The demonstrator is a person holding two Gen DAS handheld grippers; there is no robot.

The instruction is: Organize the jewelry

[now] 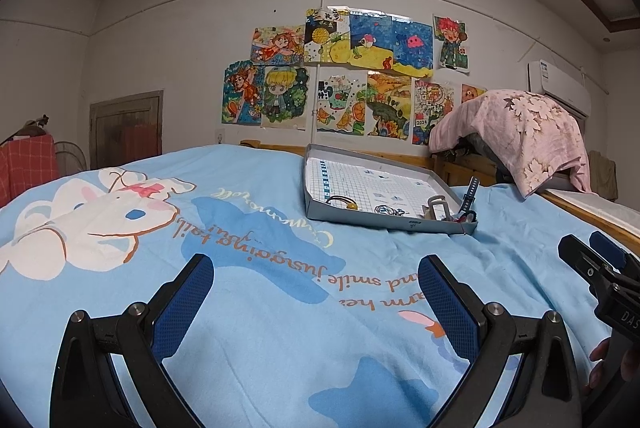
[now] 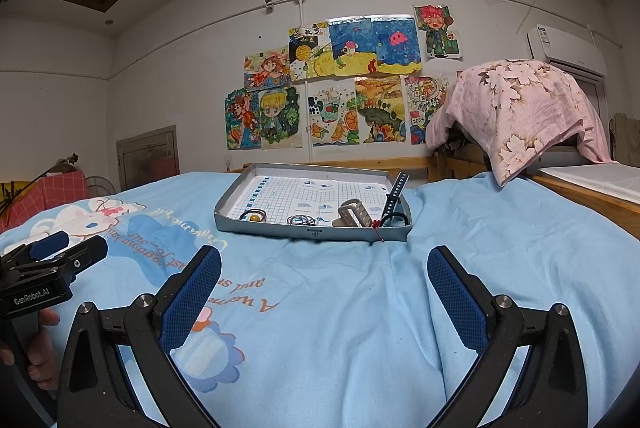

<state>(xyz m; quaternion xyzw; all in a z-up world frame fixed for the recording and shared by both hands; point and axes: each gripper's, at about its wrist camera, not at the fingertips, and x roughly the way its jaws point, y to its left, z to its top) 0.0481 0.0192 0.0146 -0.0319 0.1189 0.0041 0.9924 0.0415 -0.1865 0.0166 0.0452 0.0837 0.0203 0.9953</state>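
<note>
Both my left gripper (image 1: 316, 292) and right gripper (image 2: 324, 284) hang spread and empty over the bed (image 2: 460, 211); jewelry lies jumbled along the tray (image 2: 224, 218) front, seemingly unsorted.

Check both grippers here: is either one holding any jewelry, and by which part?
Nothing is held. The left gripper and right gripper are both open over the blue bedsheet; the jewelry lies in the grey tray.

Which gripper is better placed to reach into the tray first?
Right, probably. The tray sits nearly straight ahead of the right gripper, open and empty. From the left gripper, also open, it lies off to the right.
</note>
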